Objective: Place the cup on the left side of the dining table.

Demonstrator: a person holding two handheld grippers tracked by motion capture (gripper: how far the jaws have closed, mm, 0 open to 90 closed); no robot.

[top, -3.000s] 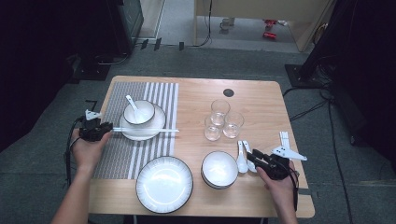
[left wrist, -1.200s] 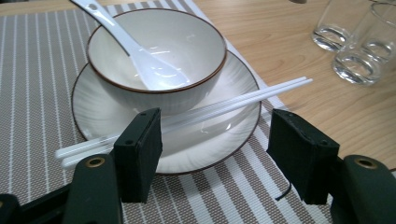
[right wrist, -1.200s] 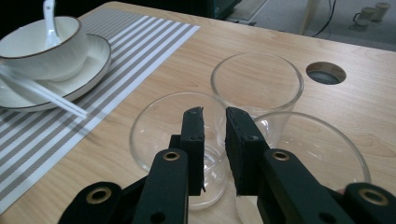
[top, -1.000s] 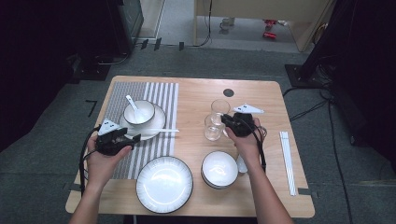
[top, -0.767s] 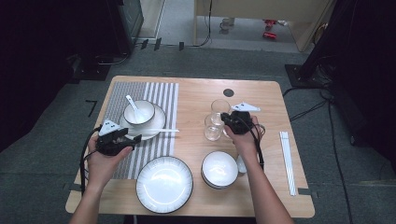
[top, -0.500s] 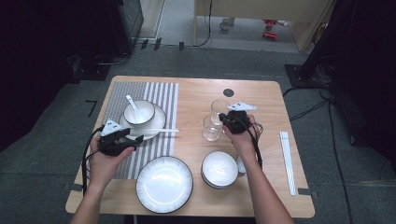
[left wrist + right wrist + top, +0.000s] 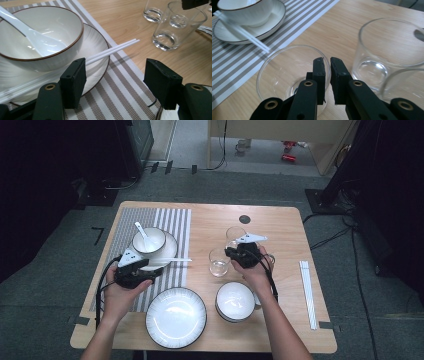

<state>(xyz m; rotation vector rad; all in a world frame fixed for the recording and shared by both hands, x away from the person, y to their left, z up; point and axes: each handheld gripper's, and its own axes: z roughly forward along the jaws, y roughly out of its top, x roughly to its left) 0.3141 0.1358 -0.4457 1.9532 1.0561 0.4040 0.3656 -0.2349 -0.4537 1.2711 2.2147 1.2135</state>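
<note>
- Clear glass is what the work turns on: the leftmost glass (image 7: 219, 264) stands upright on bare wood at mid-table, just right of the striped placemat (image 7: 177, 222). Its mouth faces up and its long axis is vertical.
- Right gripper (image 7: 230, 253) comes at it from the right, jaws pointing left. In the right gripper view its jaws are pressed nearly together at the glass's near-right rim, with only a thin slit between them.
- The glass wall seems to sit in that slit, one jaw inside the cup and one outside, so I judge it a pinch on the rim.
- A lift would have to go straight up along that vertical axis. A second glass (image 7: 235, 235) stands just beyond, on the far side, and a third glass (image 7: 404, 85) is close at the right, so there is little room to swing.
- Left gripper (image 7: 156, 270) is well to the left, over the placemat, with its jaws spread wide and holding nothing.
- White chopsticks (image 7: 112, 50) lie across the near rim of the plate (image 7: 100, 45) under the spoon bowl (image 7: 45, 32). Their long axis runs left to right, with the tips towards the glasses, and one left jaw sits just in front of them.
- The right hand is clearly the nearer one to the glass.
</note>
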